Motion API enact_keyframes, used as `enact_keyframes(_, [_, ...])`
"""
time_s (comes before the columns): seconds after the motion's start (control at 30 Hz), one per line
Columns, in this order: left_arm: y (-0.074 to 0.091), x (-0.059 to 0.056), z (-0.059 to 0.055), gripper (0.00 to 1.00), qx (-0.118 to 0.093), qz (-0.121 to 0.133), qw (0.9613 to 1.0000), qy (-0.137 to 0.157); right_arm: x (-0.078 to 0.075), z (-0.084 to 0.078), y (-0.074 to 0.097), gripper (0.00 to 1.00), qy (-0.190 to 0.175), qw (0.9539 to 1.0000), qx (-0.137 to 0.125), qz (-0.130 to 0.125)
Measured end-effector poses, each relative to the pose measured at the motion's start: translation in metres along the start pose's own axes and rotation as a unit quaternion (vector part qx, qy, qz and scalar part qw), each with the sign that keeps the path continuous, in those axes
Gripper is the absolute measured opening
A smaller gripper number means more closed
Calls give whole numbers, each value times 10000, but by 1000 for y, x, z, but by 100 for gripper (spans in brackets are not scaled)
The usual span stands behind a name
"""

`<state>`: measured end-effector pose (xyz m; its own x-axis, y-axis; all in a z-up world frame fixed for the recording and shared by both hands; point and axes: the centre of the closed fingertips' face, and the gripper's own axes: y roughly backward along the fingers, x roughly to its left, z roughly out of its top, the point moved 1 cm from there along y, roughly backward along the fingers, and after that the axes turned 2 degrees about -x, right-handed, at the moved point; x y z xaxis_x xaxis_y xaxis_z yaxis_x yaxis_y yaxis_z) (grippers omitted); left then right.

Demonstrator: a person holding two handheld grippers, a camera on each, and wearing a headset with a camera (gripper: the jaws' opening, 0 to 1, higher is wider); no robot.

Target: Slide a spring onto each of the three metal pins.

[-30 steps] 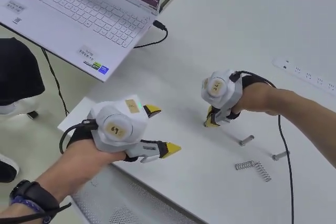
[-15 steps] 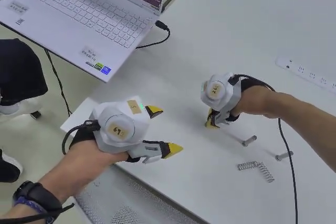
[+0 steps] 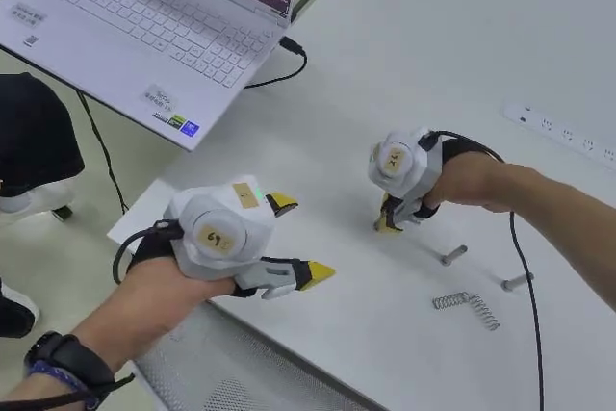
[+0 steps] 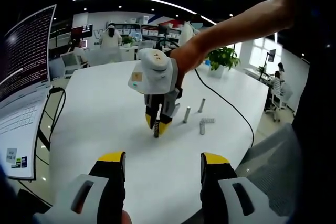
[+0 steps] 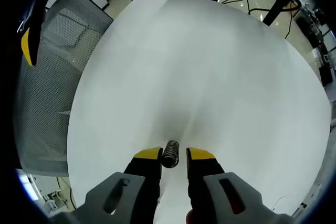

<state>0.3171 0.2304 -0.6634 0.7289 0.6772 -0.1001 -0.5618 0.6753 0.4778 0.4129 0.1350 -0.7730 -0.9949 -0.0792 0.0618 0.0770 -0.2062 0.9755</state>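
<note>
— Left gripper (image 3: 302, 238)?
— Near, by the left edge of the white bench (image 3: 433, 64). Yellow-tipped fingers (image 3: 315, 274) spread wide apart, with nothing between them. Pointing to the right, over at the other gripper.
— And the right gripper (image 3: 388, 225)?
— A bit farther in and more to the right. Tipped down, with its tips low over the bench top. Fingers (image 5: 149, 154) pinched on a small spring (image 5: 170, 153), seen from its round end in the right gripper view. Pin inside it or not? Cannot tell.
— Any more small bits?
— Yes, all to the right of the right gripper. First pin (image 3: 452, 256) close by, second pin (image 3: 515, 283) farther right, well apart from each other. Standing or lying? Hard to say from above. Just nearer than those, a left loose spring (image 3: 449, 301) and a right loose spring (image 3: 484, 313), flat on the bench, ends close together, like a bent elbow.
— Anything else around?
— An open laptop (image 3: 164, 36) far off to the left, with a black cable (image 3: 284, 69) plugged into its side. A white power strip (image 3: 563, 137) far off to the right.
</note>
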Motion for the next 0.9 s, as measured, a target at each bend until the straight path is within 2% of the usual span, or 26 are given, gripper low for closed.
enact_keyframes(0.23, [0, -1, 2, 52, -21, 6, 10000, -2, -2, -1, 7, 25, 10, 9999, -14, -123])
enact_keyframes(0.53, [1, -3, 5, 52, -40, 24, 10000, -22, 0, -2, 15, 28, -14, 9997, -94, -209])
enact_keyframes(0.9, [5, -10, 12, 54, -83, -3, 9999, -66, 4, -12, 28, 30, -168, 9989, -189, -403])
